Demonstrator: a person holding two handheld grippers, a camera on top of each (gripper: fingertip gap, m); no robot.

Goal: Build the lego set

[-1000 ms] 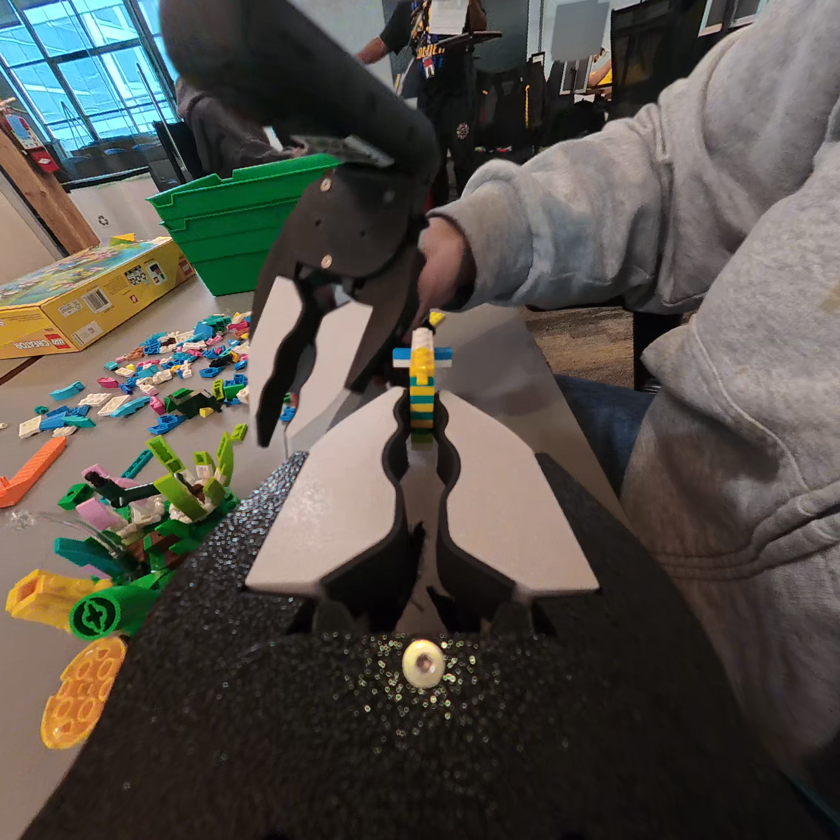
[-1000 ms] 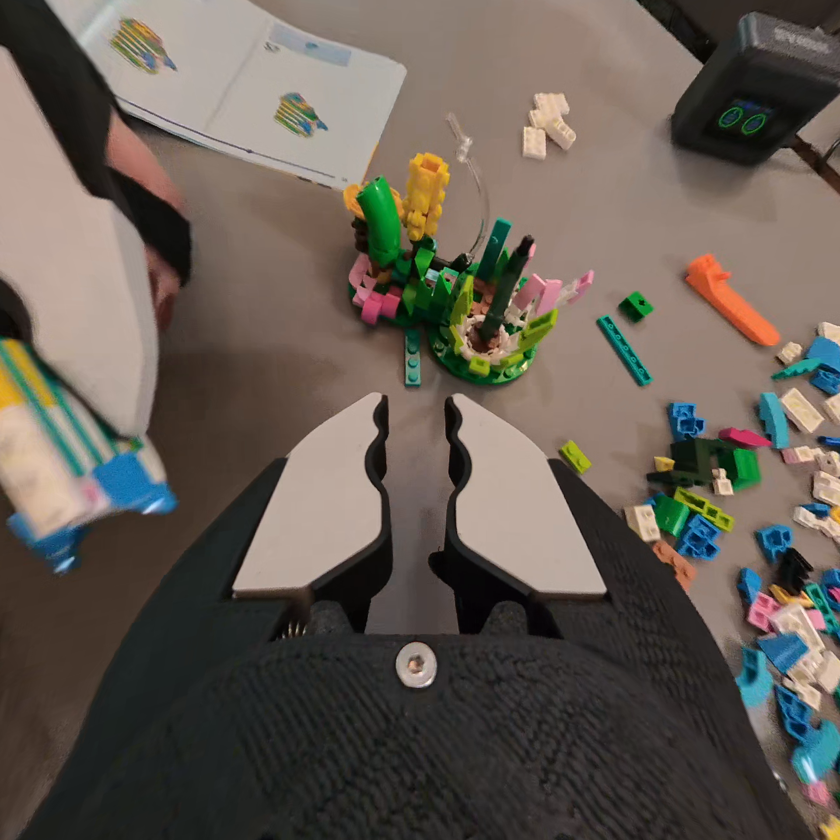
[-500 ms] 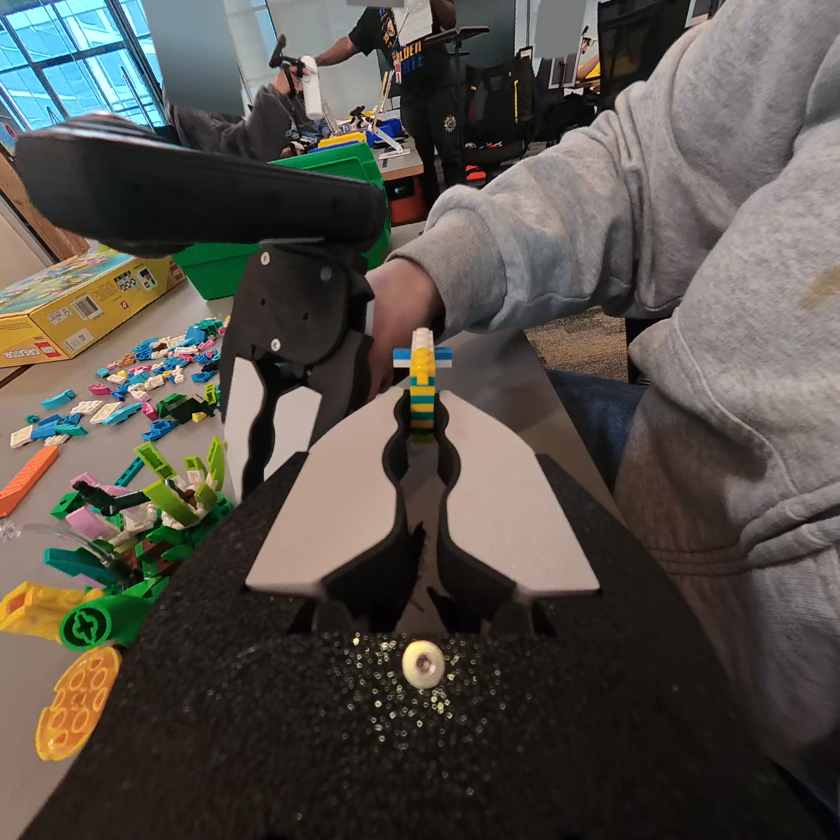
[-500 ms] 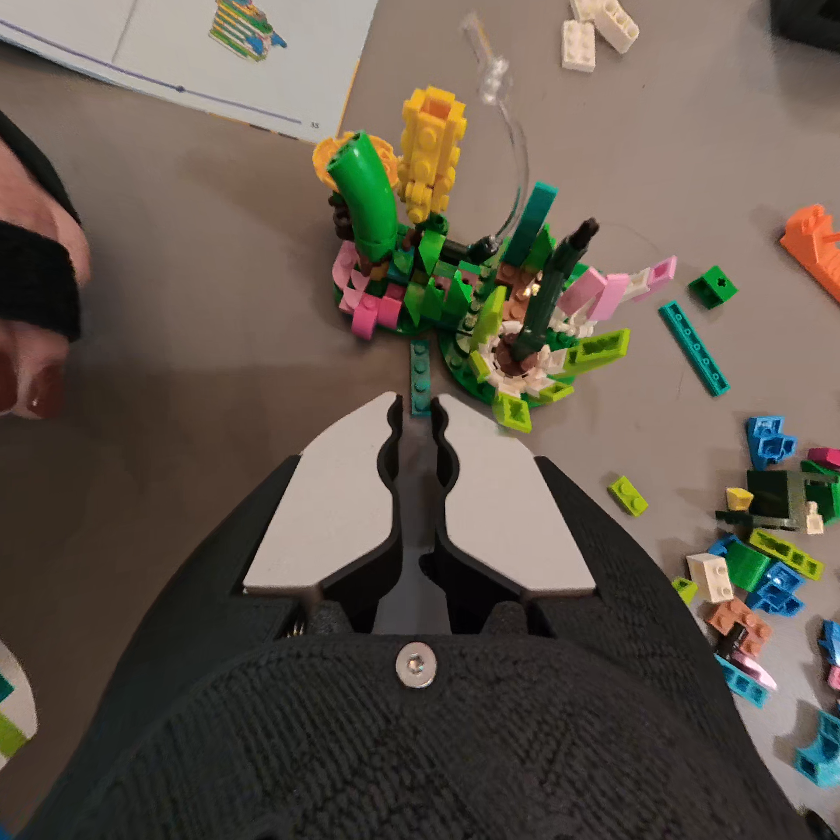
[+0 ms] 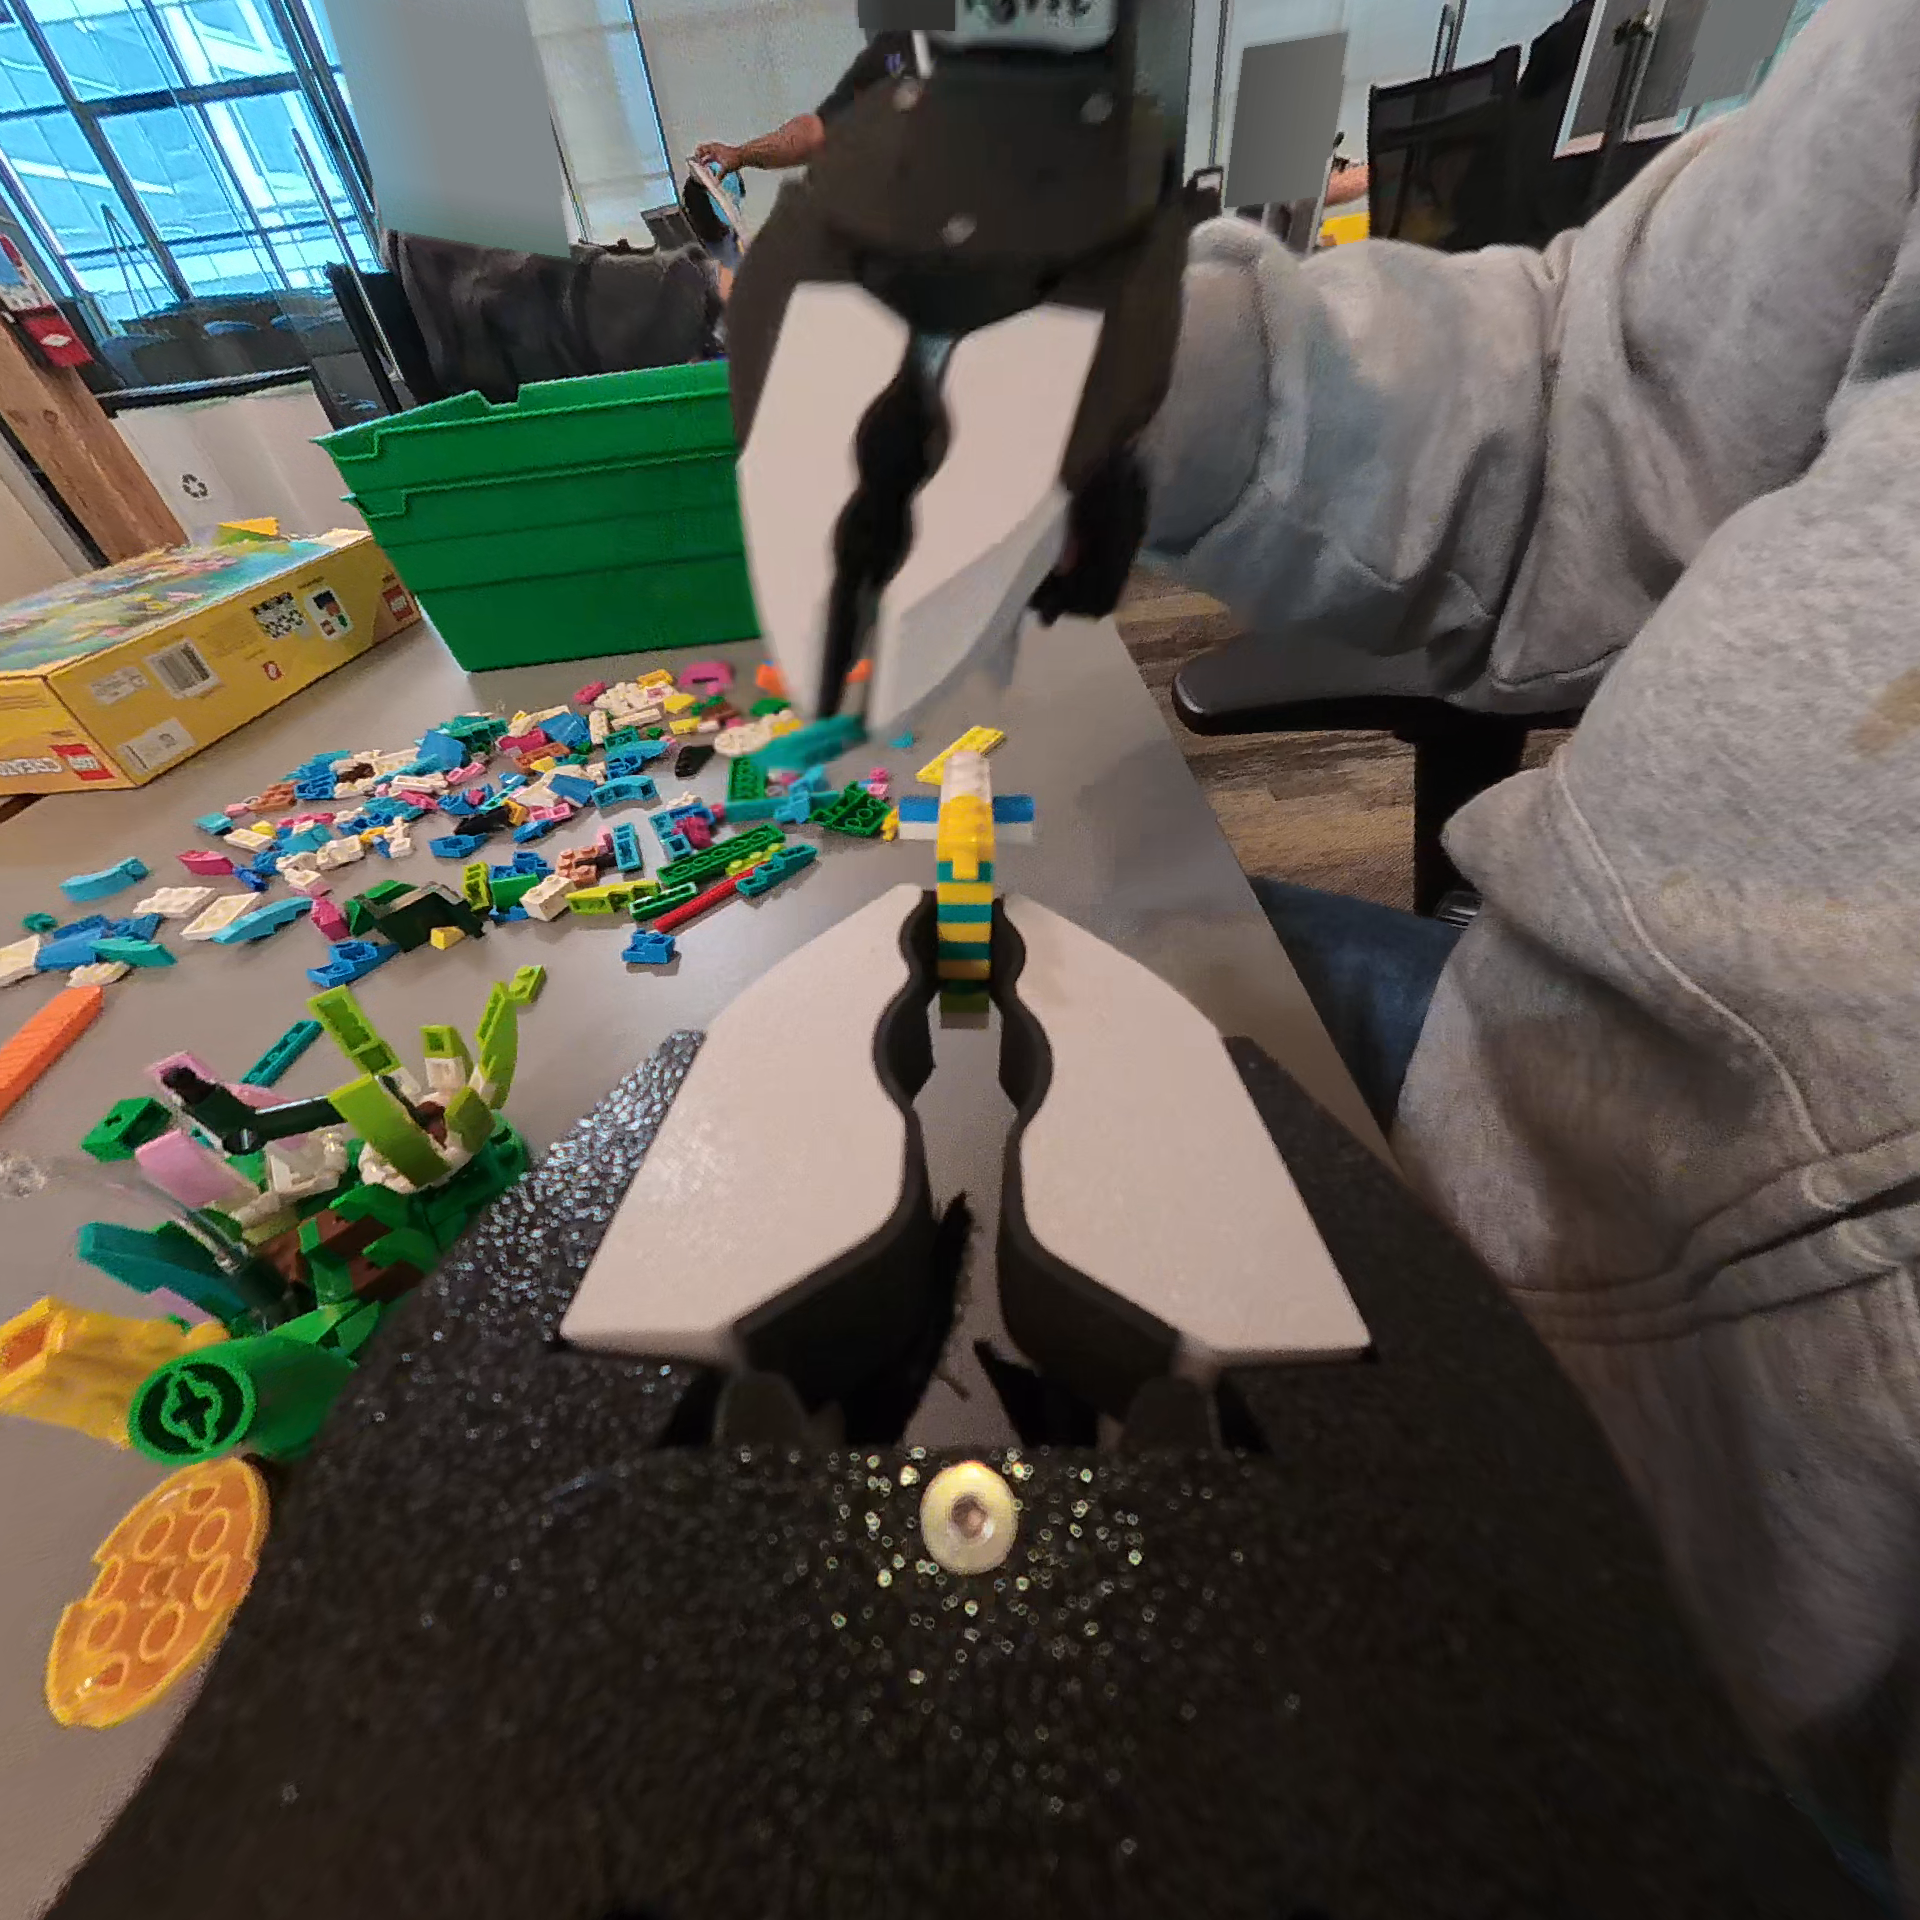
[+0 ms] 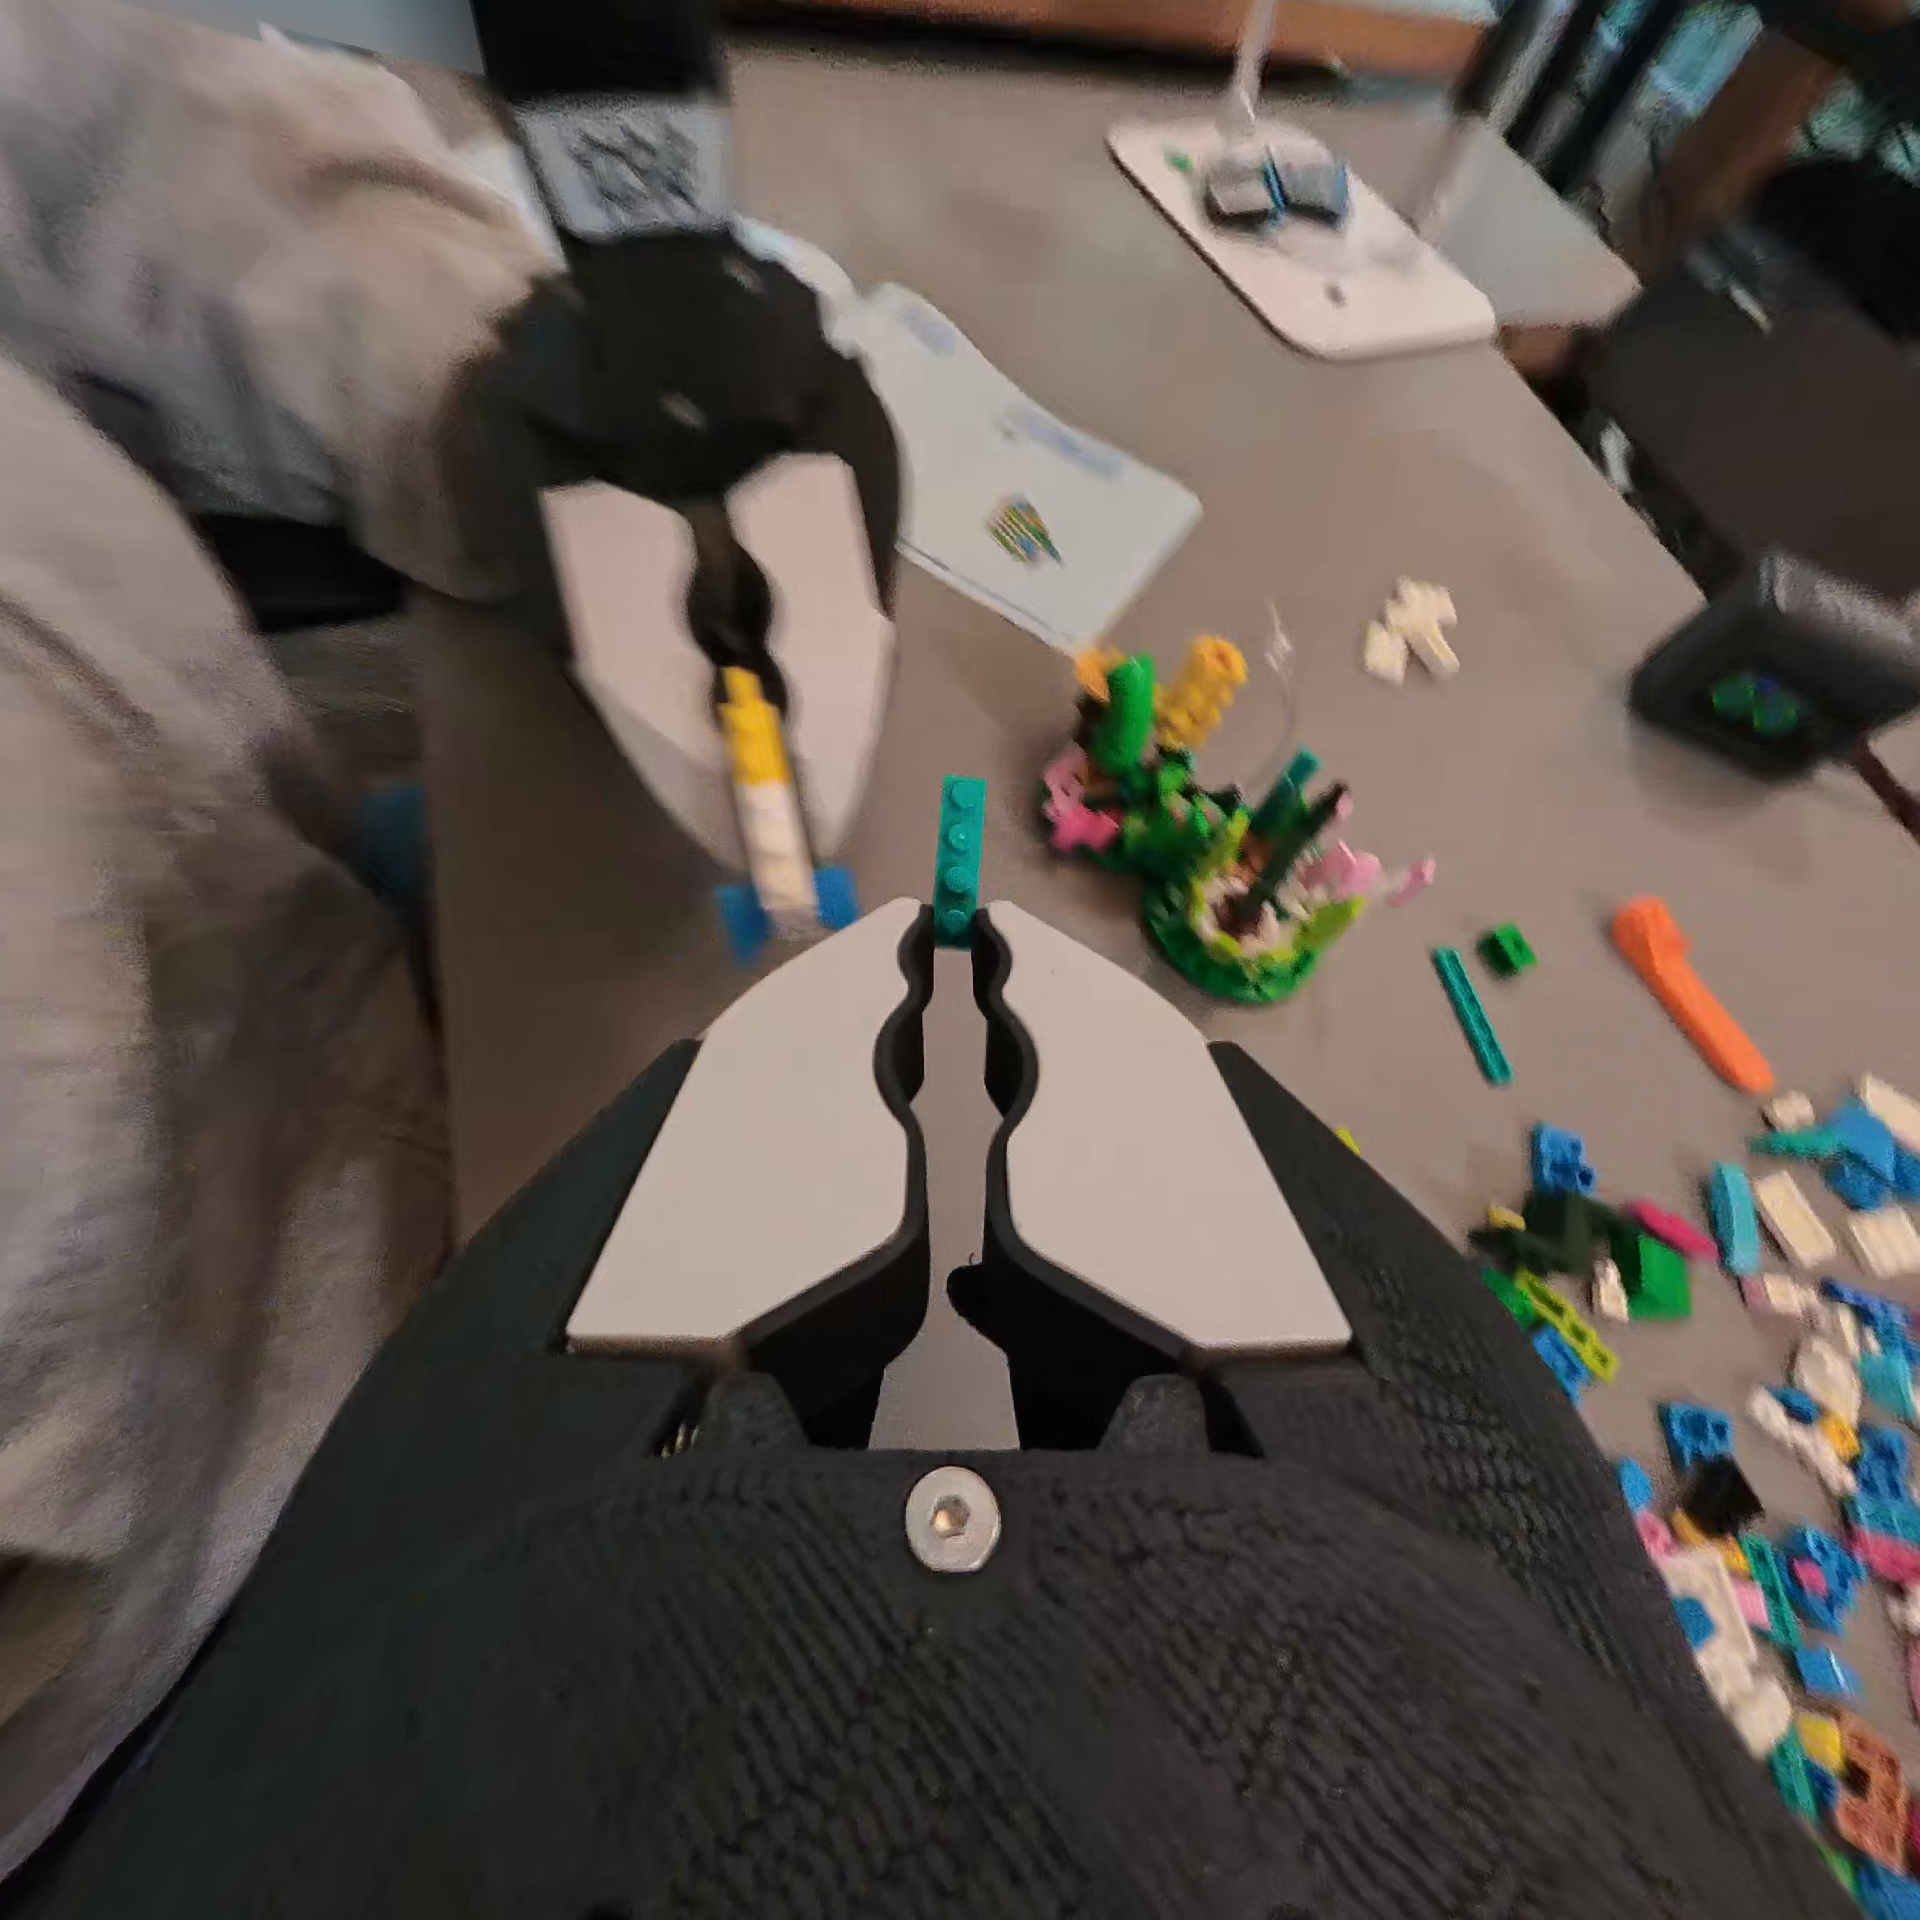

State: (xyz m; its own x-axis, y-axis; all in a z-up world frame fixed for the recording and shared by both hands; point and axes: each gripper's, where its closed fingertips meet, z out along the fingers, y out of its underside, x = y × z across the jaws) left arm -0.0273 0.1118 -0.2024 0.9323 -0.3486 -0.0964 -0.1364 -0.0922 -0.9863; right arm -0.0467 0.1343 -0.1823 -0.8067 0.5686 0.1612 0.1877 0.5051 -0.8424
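**Two hand-held grippers, each clamped on a brick piece, above a littered counter**

Left gripper (image 5: 964, 940): its fingers (image 5: 800, 1049) are closed on the lower end of a striped brick stack (image 5: 964, 883) of yellow, teal and white layers with a blue cross-piece near its top. The stack stands upright between the tips, raised off the grey counter (image 5: 1101, 727).

Right gripper (image 6: 956, 920): its fingers (image 6: 1101, 1049) are pressed together on the near end of a narrow teal plate (image 6: 958, 862), which projects forward toward 12 o'clock. In the left wrist view this gripper hangs at 12 o'clock, tips down, with the teal plate at its tips just above the loose bricks.

Surroundings, left wrist view: a scatter of loose bricks (image 5: 499, 821) spreads from 9 to 11 o'clock. A green plant model (image 5: 343, 1174) sits at 8 o'clock, close beside the gripper body, with an orange round plate (image 5: 156, 1590) below it. Stacked green bins (image 5: 561, 520) and a yellow box (image 5: 177, 644) lie at 10 to 11 o'clock. A grey sleeve (image 5: 1507, 416) fills the 1 to 4 o'clock side.

Surroundings, right wrist view: the plant model lies at 1 o'clock, an open booklet (image 6: 1029, 499) at 12 o'clock, an orange tool (image 6: 1688, 992) at 2 o'clock. The left gripper and its stack stand at 11 o'clock, near the teal plate's tip but apart from it.
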